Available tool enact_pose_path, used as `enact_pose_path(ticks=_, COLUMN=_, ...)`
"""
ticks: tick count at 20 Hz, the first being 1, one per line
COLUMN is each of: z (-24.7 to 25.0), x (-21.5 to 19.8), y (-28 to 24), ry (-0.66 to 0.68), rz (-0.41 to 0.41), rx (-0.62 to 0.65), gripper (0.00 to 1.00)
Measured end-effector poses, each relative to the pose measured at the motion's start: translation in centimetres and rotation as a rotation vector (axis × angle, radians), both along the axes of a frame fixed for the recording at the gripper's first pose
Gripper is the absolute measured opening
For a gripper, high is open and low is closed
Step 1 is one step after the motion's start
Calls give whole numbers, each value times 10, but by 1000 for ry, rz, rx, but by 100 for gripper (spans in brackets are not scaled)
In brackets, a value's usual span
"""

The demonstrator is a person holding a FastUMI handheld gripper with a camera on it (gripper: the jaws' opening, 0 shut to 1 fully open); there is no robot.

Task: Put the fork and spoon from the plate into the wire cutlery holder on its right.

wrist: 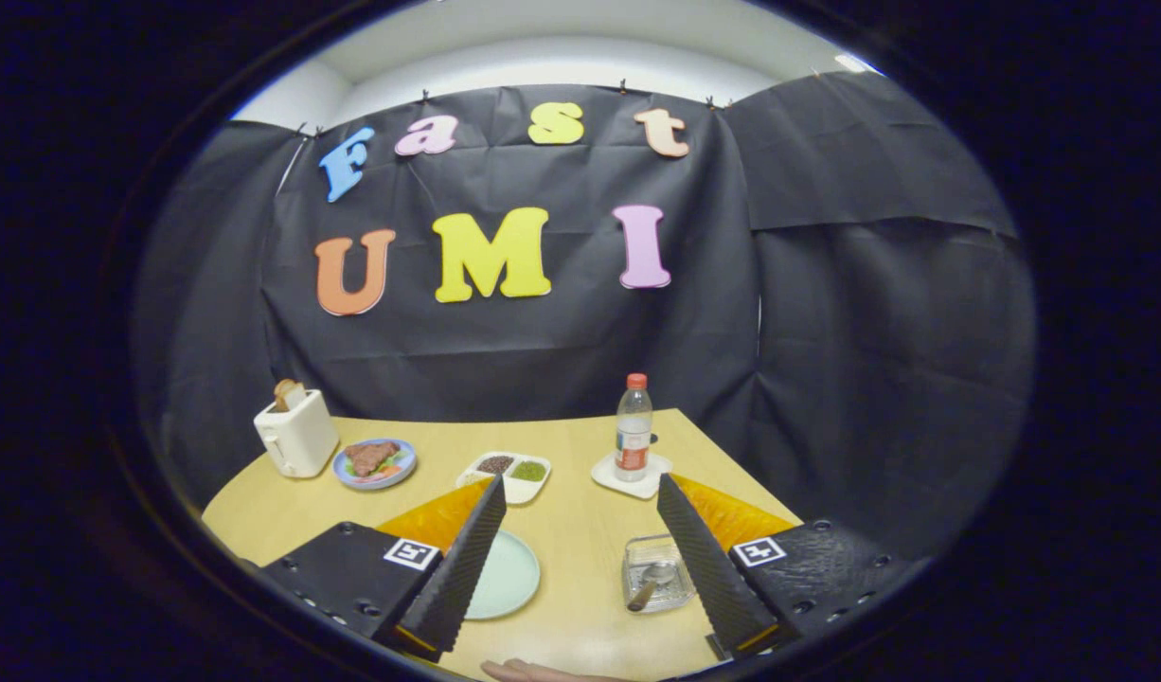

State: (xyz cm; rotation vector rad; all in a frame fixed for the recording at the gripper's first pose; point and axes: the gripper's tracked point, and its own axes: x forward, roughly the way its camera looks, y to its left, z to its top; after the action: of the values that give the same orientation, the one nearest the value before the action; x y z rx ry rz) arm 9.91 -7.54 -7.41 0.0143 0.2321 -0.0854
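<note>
Black gripper (580, 559) fingers hang wide apart, holding nothing, above the table (580, 530). Pale plate (505, 574) looks bare; a spoon (651, 585) sits in the holder (658, 572). Can't spot the fork, so a blind grab could knock that holder.

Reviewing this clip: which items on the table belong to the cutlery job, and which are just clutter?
Job items:
- pale green plate, between the open gripper's fingers
- cutlery holder, a utensil lying in it

Clutter:
- toaster
- plate of food
- divided dish
- water bottle on a coaster
</note>
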Motion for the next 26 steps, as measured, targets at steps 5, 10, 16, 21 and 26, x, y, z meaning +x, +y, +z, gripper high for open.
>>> enact_pose_path(ticks=5, z=-8, x=2, y=49, ry=-13, rz=46, rx=-24, gripper=96)
enact_pose_path(ticks=10, z=-29, x=9, y=87, ry=34, rz=79, rx=-48, gripper=96)
enact_pose_path(ticks=16, z=-69, x=21, y=118, ry=141, rz=119, rx=-38, gripper=97)
enact_pose_path(ticks=21, z=-107, x=31, y=136, ry=250, rz=143, rx=-40, gripper=97)
enact_pose_path(ticks=26, z=-152, x=38, y=147, ry=389, rz=162, rx=-7, gripper=97)
